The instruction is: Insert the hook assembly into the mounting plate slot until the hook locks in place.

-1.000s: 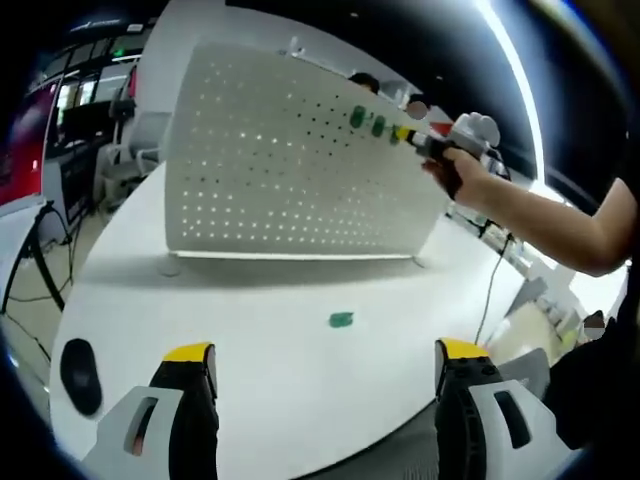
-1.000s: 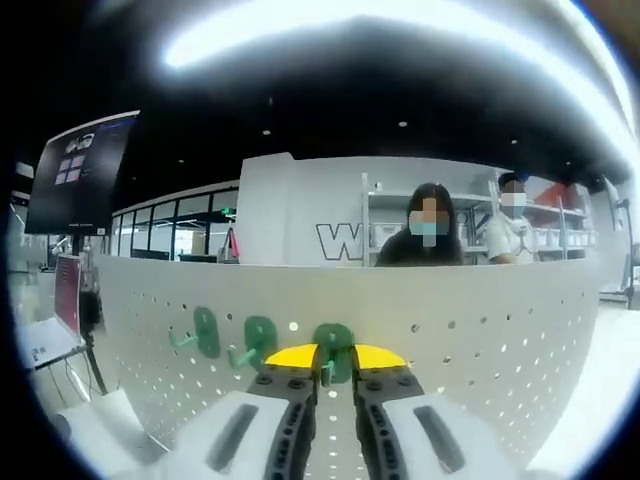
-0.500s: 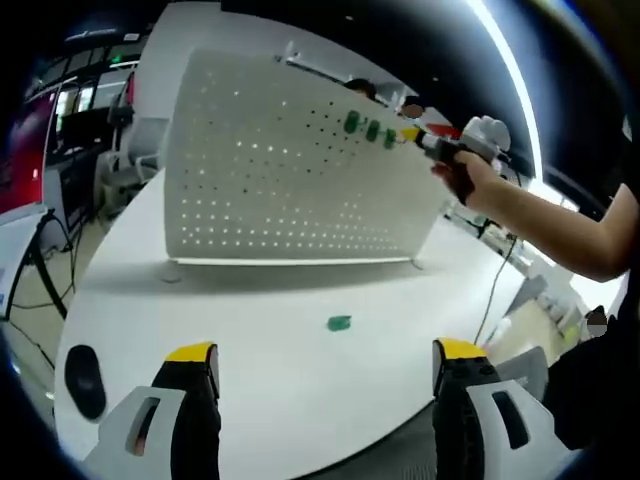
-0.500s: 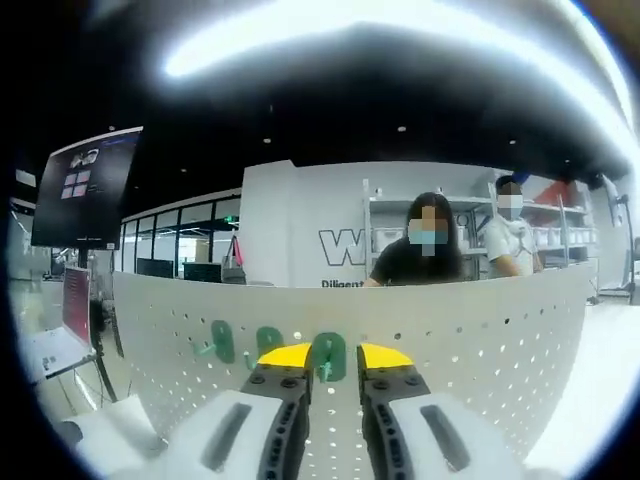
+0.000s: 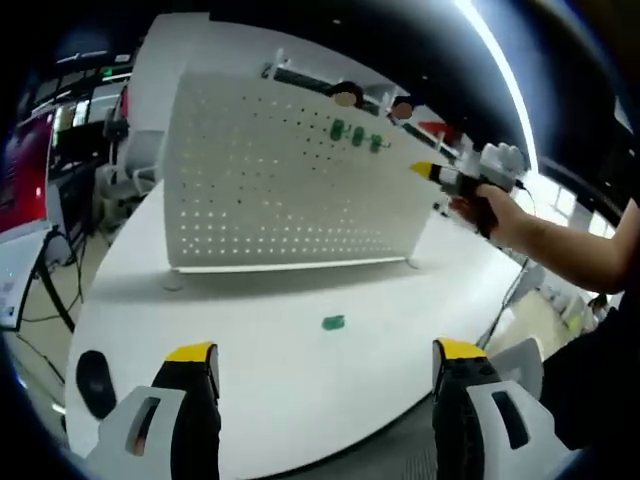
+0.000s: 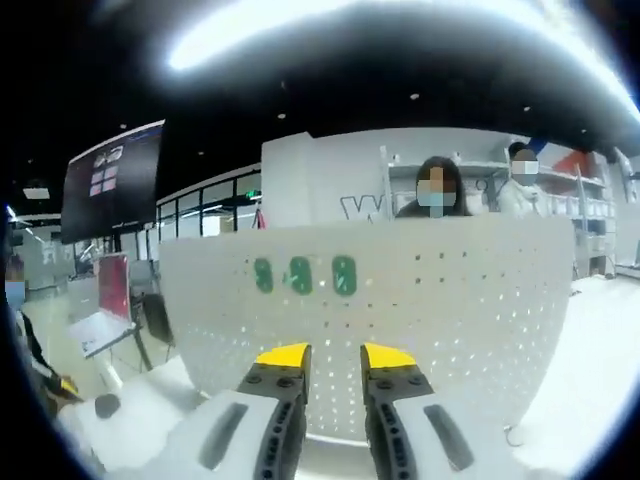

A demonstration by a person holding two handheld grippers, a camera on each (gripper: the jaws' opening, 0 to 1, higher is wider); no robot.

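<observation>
One green hook (image 5: 333, 322) lies on the white worktop (image 5: 250, 330), in front of the board (image 5: 290, 180) and well apart from it. It sits ahead of the left tongs (image 5: 325, 375), which are wide open and nearer. Three hooks (image 6: 301, 275) already hang high on the board. The right tongs (image 6: 334, 356) hold nothing (a narrow gap between them) and face the board. The room is a big bright office.
</observation>
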